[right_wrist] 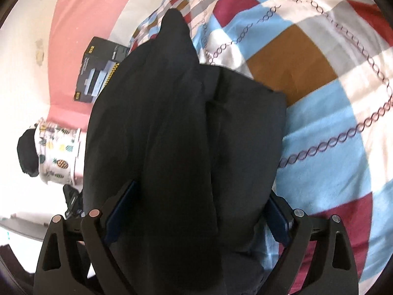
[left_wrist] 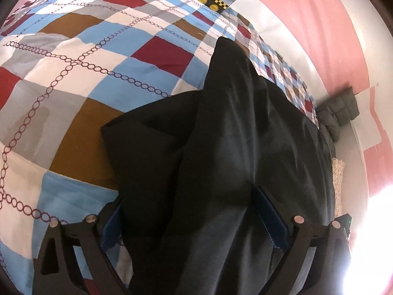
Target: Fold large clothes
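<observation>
A: Entry. Black garment (left_wrist: 221, 147) lies on the patchwork bedspread (left_wrist: 73, 78), filling the lower centre and right of the left wrist view. One narrow part runs to a point toward the upper centre; a squared flap sticks out at middle left.

B: Left gripper (left_wrist: 194, 221)?

A: Jaws spread wide. Blue pads (left_wrist: 269, 218) stand either side of a raised ridge of cloth. Cloth is between them, but I see no pinch, so I log it as released, not gripping.

B: Right gripper (right_wrist: 196, 211)?

A: Same picture. Jaws wide, blue pad (right_wrist: 122, 209) at lower left, the garment (right_wrist: 184, 123) bunched between the fingers and lying on the bedspread (right_wrist: 331, 135), not lifted.

B: Progress?

A: Judgement only: at least one fold looks laid, since layers overlap and there is a seam line near the centre of the right wrist view. The outline is uneven, with a point at top and a loose flap, so it is not a finished bundle. Smoothing and further folds probably remain.

B: Surroundings?

A: Dark box (right_wrist: 98, 73) at upper left of the right view, pineapple-print fabric (right_wrist: 59, 152) at middle left. Neither touches the garment.
</observation>
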`<state>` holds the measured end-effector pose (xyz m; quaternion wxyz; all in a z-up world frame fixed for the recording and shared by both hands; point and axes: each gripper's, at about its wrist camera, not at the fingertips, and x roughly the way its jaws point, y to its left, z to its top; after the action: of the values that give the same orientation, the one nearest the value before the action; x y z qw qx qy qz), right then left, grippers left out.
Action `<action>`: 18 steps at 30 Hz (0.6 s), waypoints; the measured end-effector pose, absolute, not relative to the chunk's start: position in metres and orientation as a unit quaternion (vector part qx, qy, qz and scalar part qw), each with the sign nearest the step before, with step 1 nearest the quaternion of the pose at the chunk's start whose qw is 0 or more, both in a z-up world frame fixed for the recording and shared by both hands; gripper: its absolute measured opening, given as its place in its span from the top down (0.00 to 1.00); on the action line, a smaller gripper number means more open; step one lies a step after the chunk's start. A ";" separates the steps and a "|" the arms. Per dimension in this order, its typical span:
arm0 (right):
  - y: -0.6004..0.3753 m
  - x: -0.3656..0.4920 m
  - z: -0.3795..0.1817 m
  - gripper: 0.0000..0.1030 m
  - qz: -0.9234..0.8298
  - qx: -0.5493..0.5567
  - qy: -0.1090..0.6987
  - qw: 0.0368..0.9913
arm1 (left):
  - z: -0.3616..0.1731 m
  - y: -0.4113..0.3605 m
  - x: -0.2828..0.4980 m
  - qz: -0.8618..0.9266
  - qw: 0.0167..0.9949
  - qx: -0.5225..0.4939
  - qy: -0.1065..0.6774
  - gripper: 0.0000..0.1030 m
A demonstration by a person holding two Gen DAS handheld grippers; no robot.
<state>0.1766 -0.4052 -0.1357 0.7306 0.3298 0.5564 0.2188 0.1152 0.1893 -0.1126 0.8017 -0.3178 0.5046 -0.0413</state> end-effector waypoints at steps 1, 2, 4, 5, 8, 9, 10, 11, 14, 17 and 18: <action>-0.404 0.179 -0.137 0.10 0.219 0.331 0.556 0.730 | -0.115 0.191 0.119 -0.040 0.798 -0.322 0.508 0.06; -0.403 0.182 -0.137 0.10 0.217 0.328 0.556 0.732 | -0.117 0.191 0.124 -0.035 0.794 -0.328 0.511 0.05; -0.397 0.191 -0.135 0.10 0.212 0.320 0.558 0.736 | -0.118 0.189 0.133 -0.025 0.790 -0.329 0.516 0.05; -0.395 0.193 -0.136 0.10 0.210 0.317 0.560 0.736 | -0.119 0.187 0.137 -0.020 0.791 -0.326 0.518 0.04; -0.388 0.199 -0.137 0.16 0.201 0.300 0.567 0.740 | -0.120 0.179 0.137 -0.006 0.798 -0.308 0.518 0.04; -0.387 0.199 -0.136 0.22 0.200 0.295 0.568 0.742 | -0.118 0.177 0.136 -0.002 0.801 -0.300 0.518 0.07; -0.385 0.197 -0.133 0.31 0.199 0.290 0.566 0.745 | -0.116 0.175 0.133 0.001 0.804 -0.293 0.517 0.09; -0.383 0.196 -0.128 0.37 0.198 0.288 0.563 0.749 | -0.113 0.172 0.132 0.005 0.808 -0.282 0.517 0.16; -0.376 0.189 -0.109 0.54 0.186 0.265 0.554 0.767 | -0.095 0.159 0.127 0.010 0.826 -0.237 0.511 0.41; -0.373 0.183 -0.089 0.62 0.173 0.256 0.544 0.781 | -0.075 0.153 0.120 0.011 0.840 -0.207 0.502 0.60; -0.373 0.181 -0.082 0.63 0.172 0.256 0.538 0.785 | -0.066 0.154 0.116 0.011 0.844 -0.205 0.495 0.63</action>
<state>0.1809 -0.3731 -0.0816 0.7849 0.2556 0.5377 0.1717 0.1163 0.1537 -0.0664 0.8441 -0.2049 0.4954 0.0109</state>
